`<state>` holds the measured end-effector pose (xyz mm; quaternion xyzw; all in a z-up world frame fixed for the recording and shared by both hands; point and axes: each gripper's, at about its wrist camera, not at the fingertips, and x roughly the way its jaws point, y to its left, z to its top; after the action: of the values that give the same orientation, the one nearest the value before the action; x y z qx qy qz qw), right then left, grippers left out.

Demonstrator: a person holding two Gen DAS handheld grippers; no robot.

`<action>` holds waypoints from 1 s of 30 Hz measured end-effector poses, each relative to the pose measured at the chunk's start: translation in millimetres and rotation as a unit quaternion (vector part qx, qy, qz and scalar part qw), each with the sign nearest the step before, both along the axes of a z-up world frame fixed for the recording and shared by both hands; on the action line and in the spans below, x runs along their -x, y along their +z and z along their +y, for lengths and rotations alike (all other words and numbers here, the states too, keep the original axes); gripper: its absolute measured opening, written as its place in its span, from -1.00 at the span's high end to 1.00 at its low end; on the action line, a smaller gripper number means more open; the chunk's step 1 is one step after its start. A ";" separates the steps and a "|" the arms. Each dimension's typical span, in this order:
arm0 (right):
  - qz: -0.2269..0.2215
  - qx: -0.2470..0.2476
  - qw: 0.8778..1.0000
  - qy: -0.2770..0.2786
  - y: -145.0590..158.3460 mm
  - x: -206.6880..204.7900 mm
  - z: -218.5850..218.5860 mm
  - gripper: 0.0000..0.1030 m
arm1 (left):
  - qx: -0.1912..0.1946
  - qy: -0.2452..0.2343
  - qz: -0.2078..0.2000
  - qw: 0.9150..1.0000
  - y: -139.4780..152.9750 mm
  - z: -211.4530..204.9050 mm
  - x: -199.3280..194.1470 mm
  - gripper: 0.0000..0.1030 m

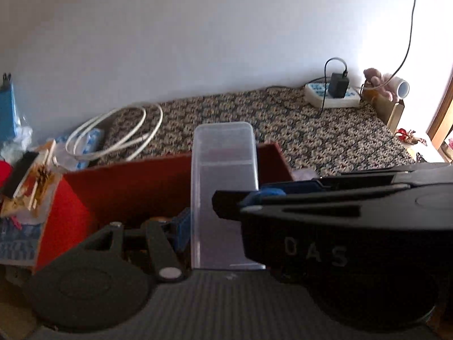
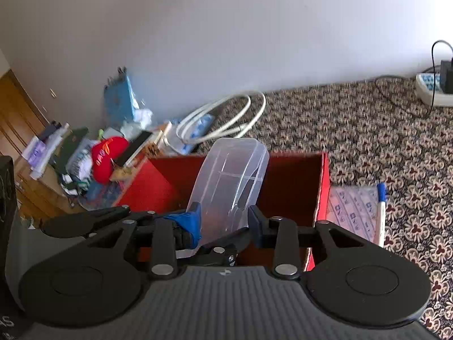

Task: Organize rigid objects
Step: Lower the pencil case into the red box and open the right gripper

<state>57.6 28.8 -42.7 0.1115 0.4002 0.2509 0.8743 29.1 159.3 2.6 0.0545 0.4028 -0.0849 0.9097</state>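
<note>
left gripper (image 1: pixel 220 226) and right gripper (image 2: pixel 225 219) both clamp near end of clear plastic container (image 2: pixel 235 181), held over open red box (image 2: pixel 324 198). container: thin-walled, rigid, smooth, likely light and slippery; grip at rim edges, gently. beyond: patterned carpet (image 2: pixel 368 130), coiled white cable (image 2: pixel 223 119).

Both grippers angled downward, side by side. Left gripper (image 1: pixel 220 221) jaws closed on a clear plastic container (image 1: pixel 223 187). Right gripper (image 2: pixel 225 221) clamps the same container from the other side, crossing over the left's fingers.
</note>
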 end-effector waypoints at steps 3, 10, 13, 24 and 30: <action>0.021 0.021 1.000 0.003 -8.0 -6.4 6.8 0.62 | 0.008 -0.001 0.017 1.000 -12.3 6.9 -6.5 0.05; 0.069 0.076 0.995 0.006 -25.0 -17.3 20.6 0.65 | 0.047 0.002 0.078 0.996 -42.3 18.5 -19.1 0.05; 0.054 0.104 0.993 0.015 -26.1 -15.0 27.5 0.66 | 0.059 0.001 0.100 0.993 -51.4 19.1 -23.4 0.03; 0.023 0.145 0.989 0.015 -32.3 -24.0 33.7 0.68 | 0.057 0.004 0.110 0.992 -61.0 19.4 -28.4 0.00; 0.008 0.138 0.990 0.008 -33.8 -24.1 32.8 0.67 | 0.056 0.012 0.115 0.992 -61.2 21.5 -29.7 -0.02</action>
<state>81.7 61.7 -76.5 -0.0118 0.4385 0.1992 0.8763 58.9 180.8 -58.5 -0.0113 0.5000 -0.1015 0.8600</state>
